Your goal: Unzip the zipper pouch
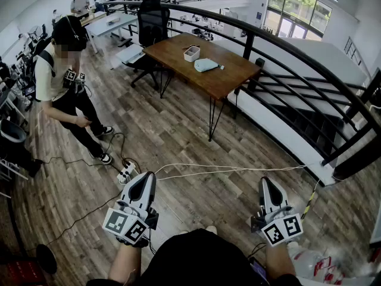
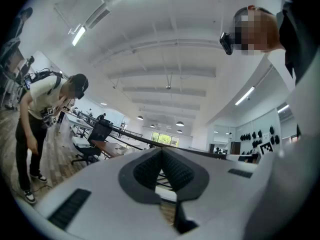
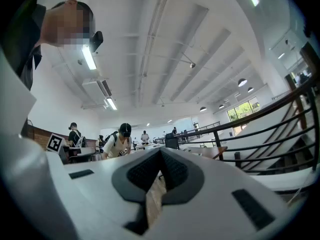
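Two grippers are showing at the near edge of the head view, the left gripper and the right gripper, each sitting in one of the person's hands over the wood floor. Both are pressing their jaws fully together with nothing between them, as their own views are confirming for the left and the right. One zipper pouch, pale blue, is lying on the one wooden table far ahead, well apart from both grippers. One small white box is sitting just beside it to the left, and one black office chair is standing beyond the table. One standing person is looking down at the far left, and one power strip is lying on the floor near the left gripper. Only the head view is showing the pouch. The two gripper views are tilting up at the ceiling, the left one catching the table as a thin sliver and the right one taking in the black railing.
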Tool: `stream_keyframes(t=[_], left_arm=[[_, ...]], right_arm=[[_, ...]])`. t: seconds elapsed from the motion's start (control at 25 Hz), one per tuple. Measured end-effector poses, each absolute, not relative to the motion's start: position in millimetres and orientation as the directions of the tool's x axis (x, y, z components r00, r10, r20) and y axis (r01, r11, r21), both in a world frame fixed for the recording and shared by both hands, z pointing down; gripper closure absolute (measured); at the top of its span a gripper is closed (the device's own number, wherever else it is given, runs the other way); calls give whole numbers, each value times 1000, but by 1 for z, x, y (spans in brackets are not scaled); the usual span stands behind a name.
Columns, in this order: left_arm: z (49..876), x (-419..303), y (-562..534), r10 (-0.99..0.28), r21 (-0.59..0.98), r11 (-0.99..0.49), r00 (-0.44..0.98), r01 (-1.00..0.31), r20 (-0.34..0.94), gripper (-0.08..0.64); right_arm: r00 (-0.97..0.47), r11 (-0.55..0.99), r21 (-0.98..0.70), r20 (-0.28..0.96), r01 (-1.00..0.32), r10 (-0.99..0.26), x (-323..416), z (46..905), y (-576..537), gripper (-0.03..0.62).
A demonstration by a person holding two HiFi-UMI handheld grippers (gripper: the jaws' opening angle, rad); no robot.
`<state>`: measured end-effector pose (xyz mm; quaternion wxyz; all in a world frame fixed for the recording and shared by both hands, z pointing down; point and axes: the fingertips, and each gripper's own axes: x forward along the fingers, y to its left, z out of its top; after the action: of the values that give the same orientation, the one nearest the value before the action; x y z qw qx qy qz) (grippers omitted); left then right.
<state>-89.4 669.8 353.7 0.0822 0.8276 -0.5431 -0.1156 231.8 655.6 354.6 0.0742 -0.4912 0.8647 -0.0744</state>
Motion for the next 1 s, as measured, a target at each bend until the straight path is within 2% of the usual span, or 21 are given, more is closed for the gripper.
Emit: stream_keyframes(t=[0.64, 1.0], left_arm=[[359, -65, 663, -911, 259, -409, 405, -875, -72, 548], [358, -37, 653, -904, 247, -424, 424, -871, -59, 546]], right_arm=[[-504, 499, -210, -33, -841, -863, 249, 366, 658, 600], [-506, 509, -115, -61, -853, -861, 256, 351, 657, 593]])
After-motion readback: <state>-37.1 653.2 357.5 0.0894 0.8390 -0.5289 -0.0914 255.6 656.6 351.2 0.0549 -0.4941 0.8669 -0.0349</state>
